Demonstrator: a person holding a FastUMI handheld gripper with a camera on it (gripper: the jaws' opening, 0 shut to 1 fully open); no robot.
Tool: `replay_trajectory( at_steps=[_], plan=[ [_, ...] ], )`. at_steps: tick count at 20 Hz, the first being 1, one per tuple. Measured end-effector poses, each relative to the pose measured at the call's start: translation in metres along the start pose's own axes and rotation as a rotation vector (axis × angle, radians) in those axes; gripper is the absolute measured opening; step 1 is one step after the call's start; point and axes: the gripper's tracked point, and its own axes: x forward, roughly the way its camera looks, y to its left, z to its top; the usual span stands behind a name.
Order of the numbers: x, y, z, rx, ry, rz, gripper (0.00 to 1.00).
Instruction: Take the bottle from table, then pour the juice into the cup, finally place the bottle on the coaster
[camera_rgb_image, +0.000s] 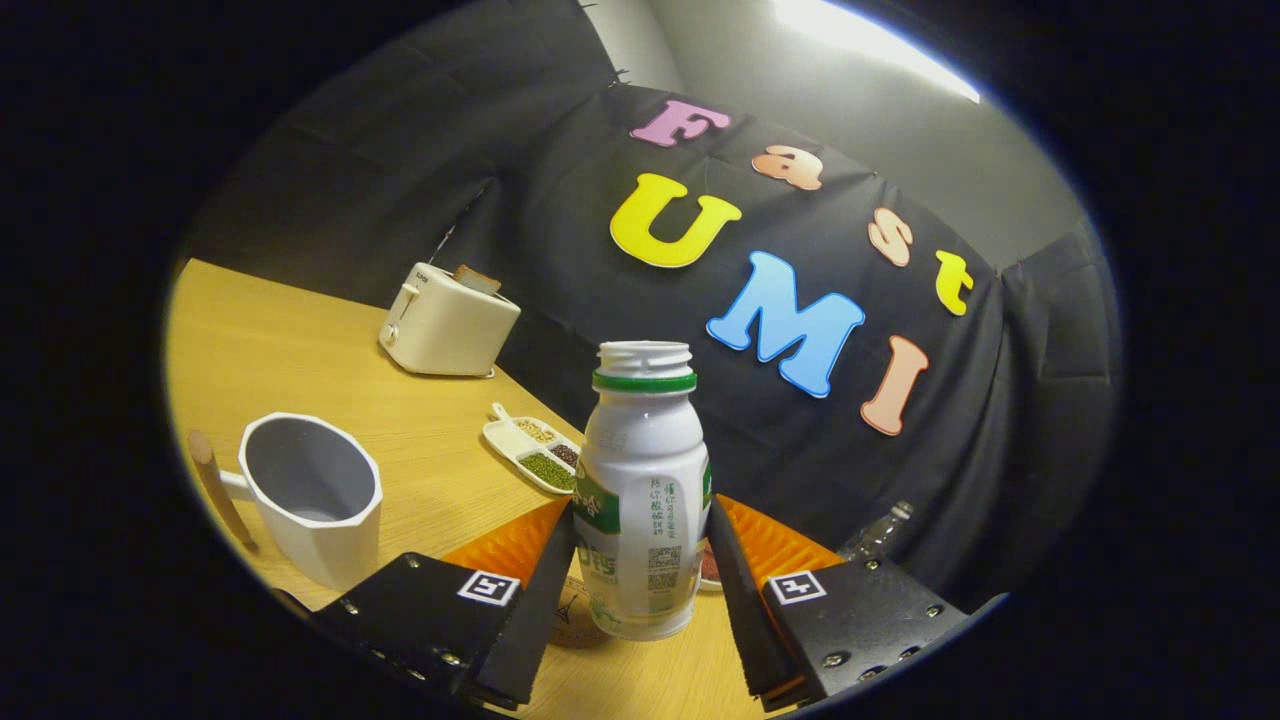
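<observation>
Tongs: the tongs (640, 600) are clenched on the juice bottle (643, 500), one finger pressed to each side of its lower body; each finger is a flat, wedge-shaped plate bolted to a block that carries a small square marker.
Juice bottle: smooth white plastic, rounded at the shoulder, with a green collar ring under a ribbed, threaded neck; the cap is off and the mouth is open. A printed green and white label wraps the body.
Bottle axis: long axis close to upright, mouth pointing up toward the booth's wall, base toward the counter (300, 340). The base appears lifted clear of the counter, though the contact cannot be told for certain.
Cup: a grey-white faceted cup (312, 495) with an angular rim and a side handle, standing upright on the counter beside the left finger, its mouth open upward.
Coaster: a round brownish coaster (575, 625) lies flat on the counter, partly hidden between the left finger and the bottle's base.
Counter: light wood with a fine grain.
Toaster: a cream, round-cornered toaster (447, 322) near the far edge of the counter, a slice of bread standing in its slot.
Dish: a white divided dish (530, 452) of beans and grains, between the toaster and the bottle.
</observation>
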Motion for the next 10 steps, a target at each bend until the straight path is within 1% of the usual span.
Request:
replay_trajectory(
  at_steps=[6,7,8,10],
  plan=[
    [0.017,0.02,-0.021,0.26,0.046,0.08,0.75],
    [0.02,0.021,-0.025,0.292,0.057,0.086,0.76],
    [0.019,0.018,-0.019,0.314,0.045,0.076,0.76],
    [0.022,0.017,-0.024,0.339,0.055,0.071,0.75]
  ],
)
